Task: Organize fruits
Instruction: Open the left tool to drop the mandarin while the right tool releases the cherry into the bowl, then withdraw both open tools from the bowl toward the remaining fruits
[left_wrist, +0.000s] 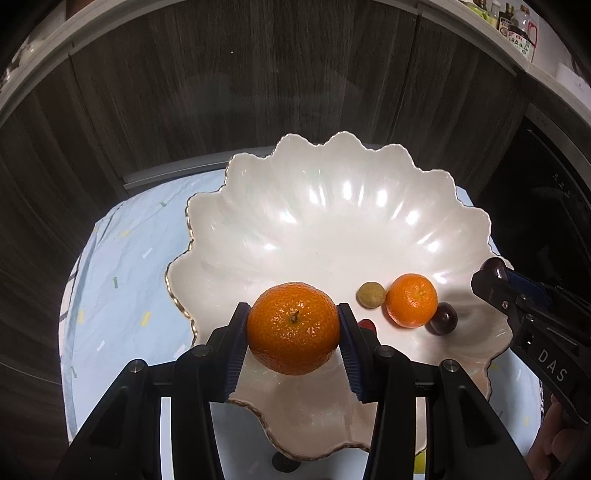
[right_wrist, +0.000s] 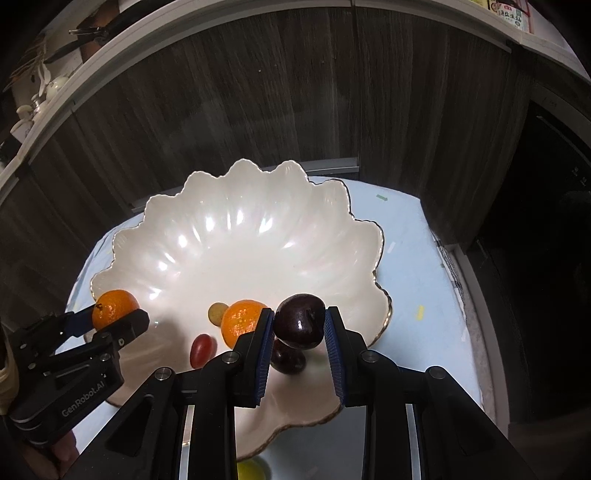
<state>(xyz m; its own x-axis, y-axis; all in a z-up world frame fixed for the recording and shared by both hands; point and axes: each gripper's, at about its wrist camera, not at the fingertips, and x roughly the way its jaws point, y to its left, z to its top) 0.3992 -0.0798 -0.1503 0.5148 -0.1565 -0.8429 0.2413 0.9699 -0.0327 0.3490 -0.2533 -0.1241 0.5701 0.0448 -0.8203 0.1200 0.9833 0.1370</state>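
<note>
One mandarin and one dark plum were held above the scalloped white bowl; four fruits lay inside.

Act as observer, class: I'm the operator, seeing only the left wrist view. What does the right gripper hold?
Observer: The right gripper is shut on a dark plum.
Operator: What's the red thing behind my orange?
Observer: A small oval red fruit, lying in the bowl.
Operator: Where's the plum relative to the dark fruit I see?
Observer: Just over it in the right wrist view; that fruit lies in the bowl.
</note>
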